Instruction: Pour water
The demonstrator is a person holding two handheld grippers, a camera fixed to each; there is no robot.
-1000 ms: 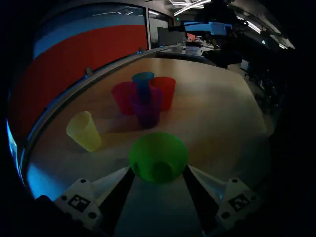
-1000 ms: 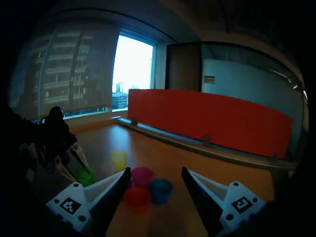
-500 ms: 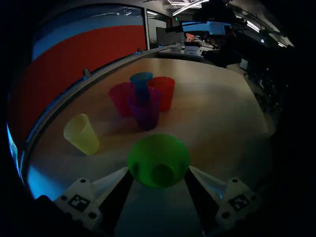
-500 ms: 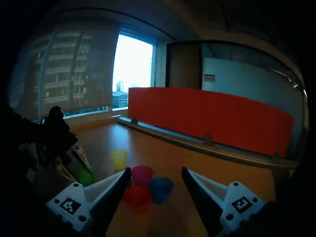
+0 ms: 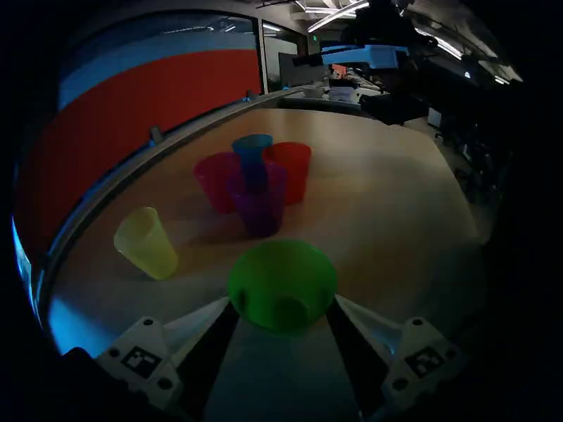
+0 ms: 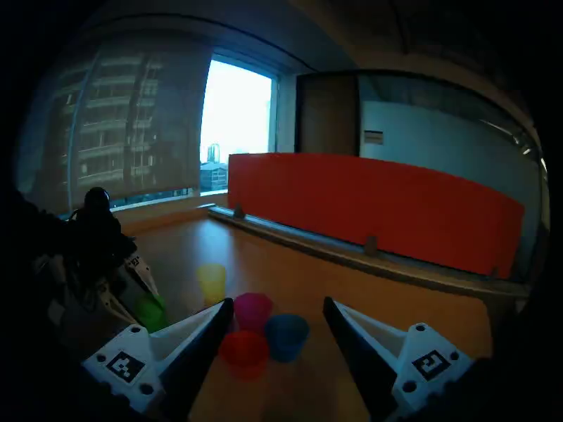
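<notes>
My left gripper [image 5: 281,304] is shut on a green cup [image 5: 281,281], one finger on each side, its mouth facing the camera. Beyond it on the wooden table [image 5: 380,190] stand a purple cup [image 5: 259,204], a pink cup [image 5: 214,181], a blue cup [image 5: 252,149] and a red cup [image 5: 291,169] in a tight cluster. A yellow cup [image 5: 146,243] stands apart to the left. My right gripper [image 6: 278,316] hangs open above the table with nothing between its fingers. Past it are the red cup [image 6: 243,349], blue cup [image 6: 286,336], pink cup [image 6: 252,311] and yellow cup [image 6: 211,281].
A red partition [image 6: 380,204] runs along the table's far edge. In the right gripper view the left gripper [image 6: 130,285] with the green cup [image 6: 150,311] sits at the left. A bright window [image 6: 236,126] is behind. Bare tabletop lies right of the cluster.
Almost nothing: the left gripper with the green cup has drifted slightly, and the right gripper has stayed open in place.
</notes>
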